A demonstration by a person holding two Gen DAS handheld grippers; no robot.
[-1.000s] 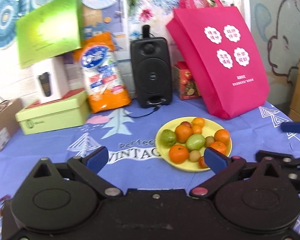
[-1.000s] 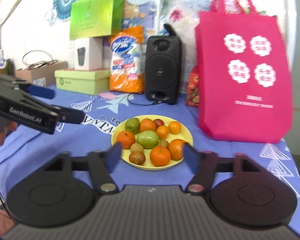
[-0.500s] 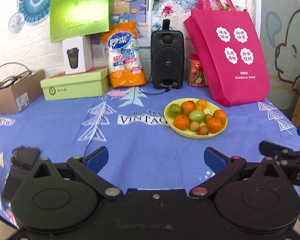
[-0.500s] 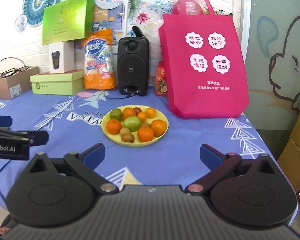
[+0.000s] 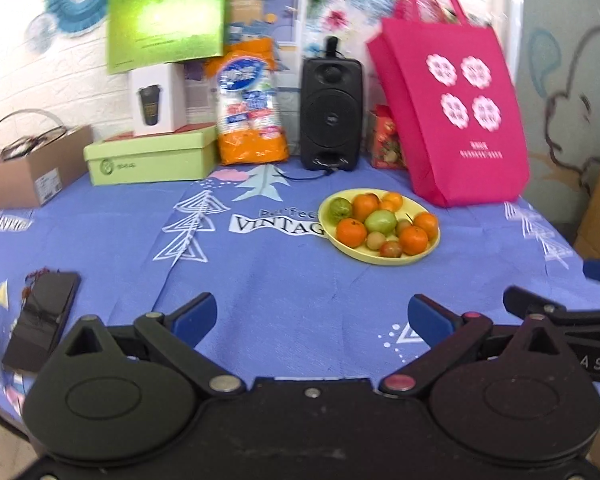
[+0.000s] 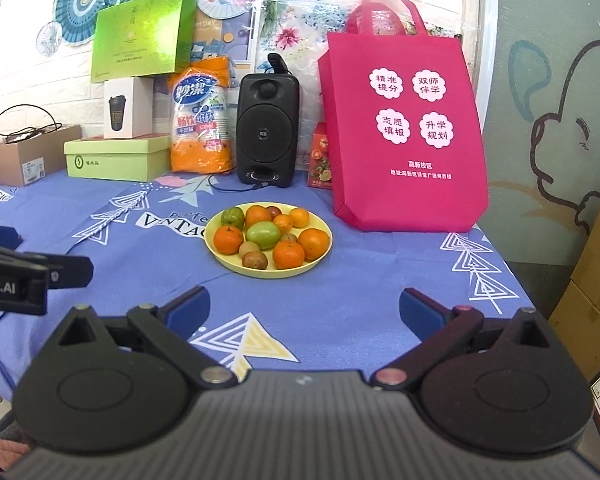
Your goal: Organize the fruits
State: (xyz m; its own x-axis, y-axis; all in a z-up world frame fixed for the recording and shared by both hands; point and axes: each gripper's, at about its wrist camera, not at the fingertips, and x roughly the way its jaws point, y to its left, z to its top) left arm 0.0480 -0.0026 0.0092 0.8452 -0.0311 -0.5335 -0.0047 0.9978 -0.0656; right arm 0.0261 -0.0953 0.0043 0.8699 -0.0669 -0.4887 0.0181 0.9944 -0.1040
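Your left gripper (image 5: 311,316) has its blue-padded fingers spread wide with nothing between them, low in the left wrist view over the blue tablecloth (image 5: 284,300). Your right gripper (image 6: 304,312) is spread just as wide and holds nothing either.

The fruits (image 5: 382,222) sit piled on a yellow plate (image 5: 374,257), which lies above your left fingers and right of centre in that view, well apart from the tips and closer in line with the right-hand finger than the left. In the right wrist view the same fruits (image 6: 269,235) on the plate (image 6: 260,271) lie just left of centre, above the gap between your fingers and apart from both tips. The pile is mostly oranges, with a few green fruits and some small brownish ones.

A pink bag (image 6: 404,128) stands upright at the right of the plate, a black speaker (image 6: 267,130) behind it. A dark phone (image 5: 42,330) lies flat at the lower left of the left wrist view.
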